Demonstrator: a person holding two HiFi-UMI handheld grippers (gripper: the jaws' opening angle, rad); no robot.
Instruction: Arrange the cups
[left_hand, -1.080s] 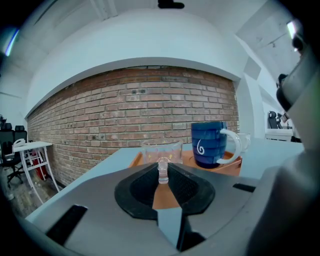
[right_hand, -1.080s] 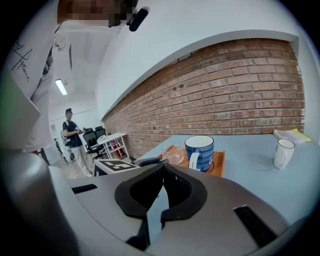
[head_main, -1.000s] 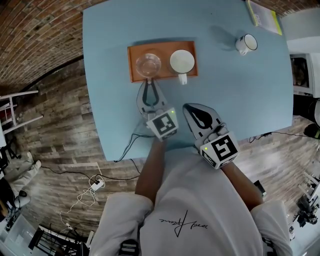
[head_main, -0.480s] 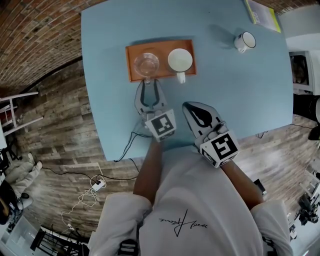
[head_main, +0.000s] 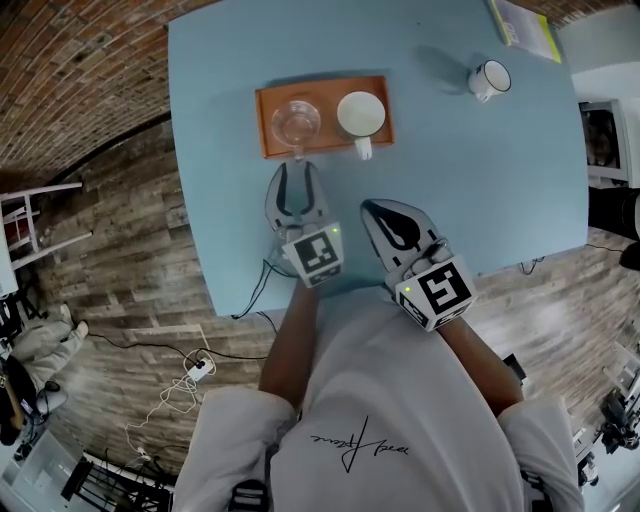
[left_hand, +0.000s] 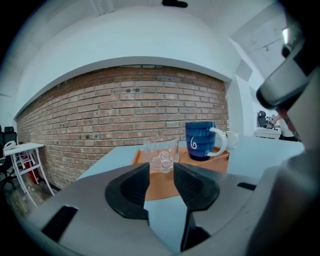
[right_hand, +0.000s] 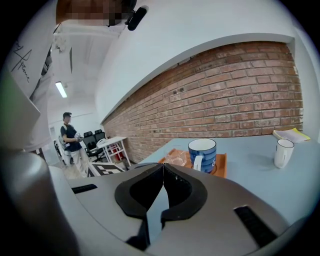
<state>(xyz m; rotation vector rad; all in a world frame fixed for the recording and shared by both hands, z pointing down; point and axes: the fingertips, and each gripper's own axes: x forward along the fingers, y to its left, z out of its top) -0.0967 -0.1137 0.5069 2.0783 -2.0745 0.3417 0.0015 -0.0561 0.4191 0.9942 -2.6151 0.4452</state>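
Your left gripper is hanging with its jaws spread, having just been opening, and nothing is sitting between them; the glass cup is standing just ahead on the orange tray, its handle pointing back at you, beside the blue mug. Your right gripper is resting closed and empty, and it is lying nearer to the white mug, which is waiting far off to the right on the surface, well apart from the tray, so I judge the coming reach is falling to that hand
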